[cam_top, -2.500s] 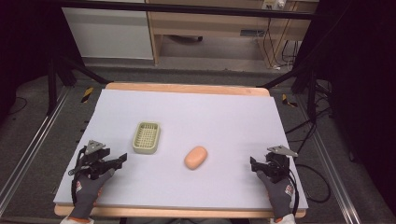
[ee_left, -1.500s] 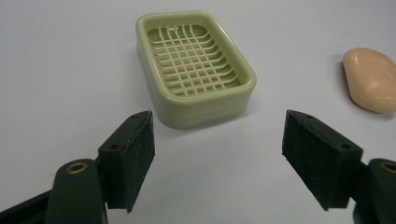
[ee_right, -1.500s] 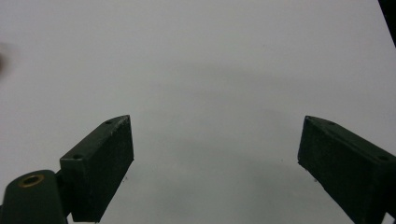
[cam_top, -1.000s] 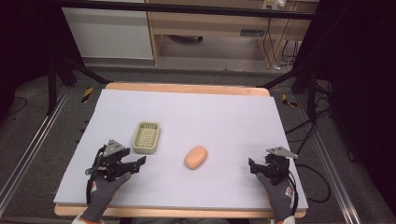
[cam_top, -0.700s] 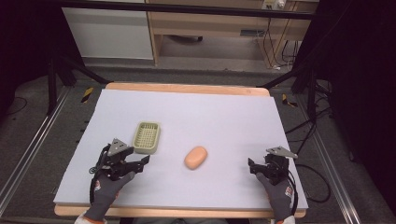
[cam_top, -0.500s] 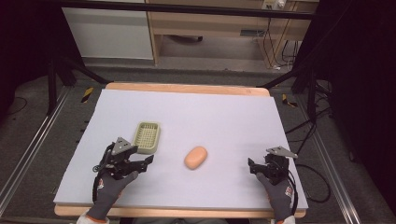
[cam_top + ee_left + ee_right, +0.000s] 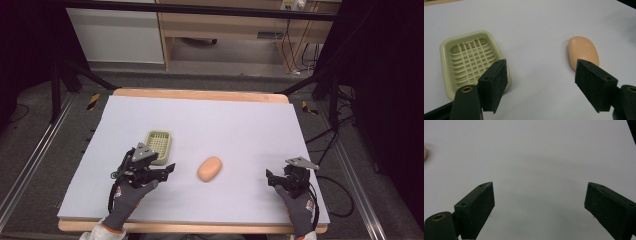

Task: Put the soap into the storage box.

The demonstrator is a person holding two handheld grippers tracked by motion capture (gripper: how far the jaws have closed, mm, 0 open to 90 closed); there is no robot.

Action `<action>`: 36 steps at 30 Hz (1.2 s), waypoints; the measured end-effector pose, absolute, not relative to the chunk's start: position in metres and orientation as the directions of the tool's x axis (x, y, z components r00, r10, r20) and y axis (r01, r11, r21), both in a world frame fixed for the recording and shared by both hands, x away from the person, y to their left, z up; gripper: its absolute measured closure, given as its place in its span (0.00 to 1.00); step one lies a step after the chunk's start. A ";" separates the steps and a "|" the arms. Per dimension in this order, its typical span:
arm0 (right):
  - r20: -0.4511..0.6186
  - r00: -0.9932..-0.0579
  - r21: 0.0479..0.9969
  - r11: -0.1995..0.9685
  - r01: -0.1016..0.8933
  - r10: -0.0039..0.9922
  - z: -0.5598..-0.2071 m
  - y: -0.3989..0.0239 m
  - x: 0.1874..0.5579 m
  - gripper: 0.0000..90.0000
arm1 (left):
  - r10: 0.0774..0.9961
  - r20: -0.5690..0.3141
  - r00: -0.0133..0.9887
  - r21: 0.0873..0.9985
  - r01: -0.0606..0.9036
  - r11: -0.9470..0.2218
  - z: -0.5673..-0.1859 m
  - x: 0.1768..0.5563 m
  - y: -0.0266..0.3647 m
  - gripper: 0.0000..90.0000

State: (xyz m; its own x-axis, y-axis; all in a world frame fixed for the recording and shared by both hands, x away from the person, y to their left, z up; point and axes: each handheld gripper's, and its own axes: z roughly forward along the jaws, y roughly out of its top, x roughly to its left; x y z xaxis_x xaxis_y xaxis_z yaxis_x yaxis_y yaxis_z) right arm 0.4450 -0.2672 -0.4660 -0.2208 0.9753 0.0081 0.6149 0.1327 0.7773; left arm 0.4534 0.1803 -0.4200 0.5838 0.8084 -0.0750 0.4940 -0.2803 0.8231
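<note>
From where I stand, the pale green plastic soap dish with a grid bottom [image 7: 158, 146] lies on the white worktop [image 7: 240, 125], and I take it as my landmark. Just in front of the dish, partly over its near corner, the left gripper [image 7: 167, 170] hovers with its jaws wide open and nothing between them. In the left gripper view the dish [image 7: 471, 60] sits behind the one jaw and the bar behind the other.

To the right of the dish, near it but not touching, lies the peach-coloured oval bar of soap [image 7: 209, 168], flat on the worktop. I judge it to be light and stiff, but smooth and rounded, so it can slip out of the jaws if they press on the curved ends. The better hold, I think, is across the short width, at the middle of the bar [image 7: 583, 52], with moderate force, because hard pads may dent it.

Far to the right of the dish, well apart from the soap, the right gripper [image 7: 281, 180] rests low near the front edge, its jaws also spread wide and empty.
</note>
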 end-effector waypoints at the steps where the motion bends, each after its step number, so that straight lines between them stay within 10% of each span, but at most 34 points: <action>1: 0.005 -0.220 0.779 0.134 0.613 0.975 -0.466 -0.268 0.445 0.11 | 0.807 -0.075 0.586 0.822 0.494 -0.283 -0.419 0.454 0.179 0.28; 36: 0.008 -0.209 0.790 0.122 0.601 0.978 -0.460 -0.267 0.447 0.09 | 0.726 -0.052 0.686 0.782 0.480 -0.397 -0.423 0.469 0.110 0.28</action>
State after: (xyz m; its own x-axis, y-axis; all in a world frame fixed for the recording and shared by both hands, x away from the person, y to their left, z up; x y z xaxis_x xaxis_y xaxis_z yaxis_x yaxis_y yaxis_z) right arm 0.4468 -0.2672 -0.4604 -0.2092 0.9778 0.0083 0.6006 0.1217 0.7903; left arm 0.4690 0.1103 -0.4232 0.6857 0.7261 -0.0517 0.4799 -0.3975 0.7821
